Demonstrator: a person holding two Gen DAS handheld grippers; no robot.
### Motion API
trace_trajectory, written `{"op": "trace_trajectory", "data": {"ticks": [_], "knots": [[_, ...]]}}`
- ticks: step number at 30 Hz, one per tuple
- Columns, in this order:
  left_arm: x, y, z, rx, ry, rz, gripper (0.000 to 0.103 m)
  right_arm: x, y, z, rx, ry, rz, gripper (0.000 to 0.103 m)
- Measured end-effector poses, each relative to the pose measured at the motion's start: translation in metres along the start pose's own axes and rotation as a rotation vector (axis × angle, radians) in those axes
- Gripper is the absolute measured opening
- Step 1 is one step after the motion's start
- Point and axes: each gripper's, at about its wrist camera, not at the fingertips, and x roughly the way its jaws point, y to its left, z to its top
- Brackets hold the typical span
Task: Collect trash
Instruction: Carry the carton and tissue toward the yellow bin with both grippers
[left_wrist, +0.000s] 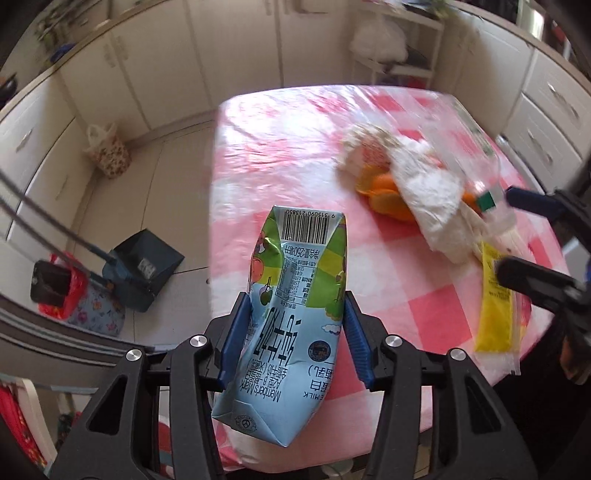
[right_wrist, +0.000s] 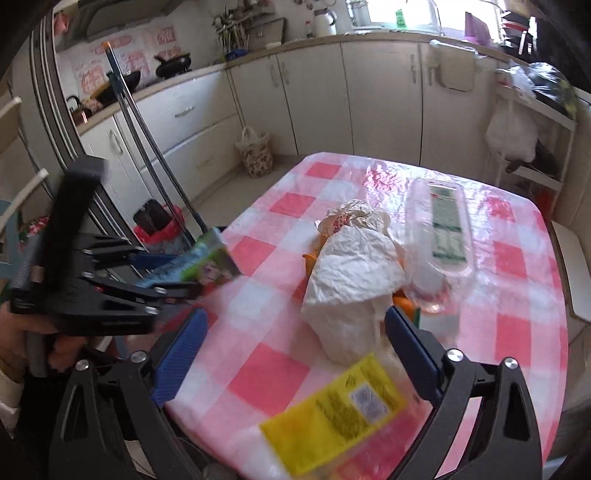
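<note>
The milk carton (left_wrist: 291, 317) bears "Member's Mark" near its base, "250" and barcode digits "9 315090 213850" at its top, and "MILK".

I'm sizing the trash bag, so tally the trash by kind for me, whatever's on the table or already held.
Milk carton, held in the left hand-held gripper: 1
Crumpled tissue: 1
Orange peel pile: 1
Clear plastic bottle: 1
Yellow packet: 1
Total: 5

Pink-checked table (right_wrist: 280, 373) bears crumpled paper (right_wrist: 351, 280), yellow packet (right_wrist: 332, 413), seemingly clear bottle (right_wrist: 443, 229).
</note>
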Motion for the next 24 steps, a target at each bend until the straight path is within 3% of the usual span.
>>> {"op": "trace_trajectory", "data": {"ticks": [6, 9, 12, 13, 19, 24], "knots": [[-0.006, 0.021, 0.002, -0.071, -0.025, -0.021, 0.048, 0.055, 0.0, 0.012, -0.064, 0.138, -0.127, 0.073], [-0.007, 0.019, 0.004, -0.062, -0.03, -0.029, 0.048, 0.062, -0.008, 0.01, -0.041, 0.172, -0.152, 0.054], [-0.008, 0.016, 0.005, -0.055, -0.038, -0.034, 0.048, 0.055, -0.018, 0.01, 0.011, 0.163, -0.114, 0.02], [-0.009, 0.015, 0.005, -0.056, -0.041, -0.036, 0.048, 0.053, -0.021, 0.01, 0.037, 0.15, -0.091, 0.015], [-0.013, 0.012, 0.007, -0.061, -0.057, -0.048, 0.048, 0.018, -0.031, 0.005, 0.142, 0.06, 0.042, 0.012], [-0.027, 0.006, 0.01, -0.068, -0.119, -0.099, 0.048, -0.027, -0.041, 0.007, 0.227, -0.087, 0.193, 0.012]]}}
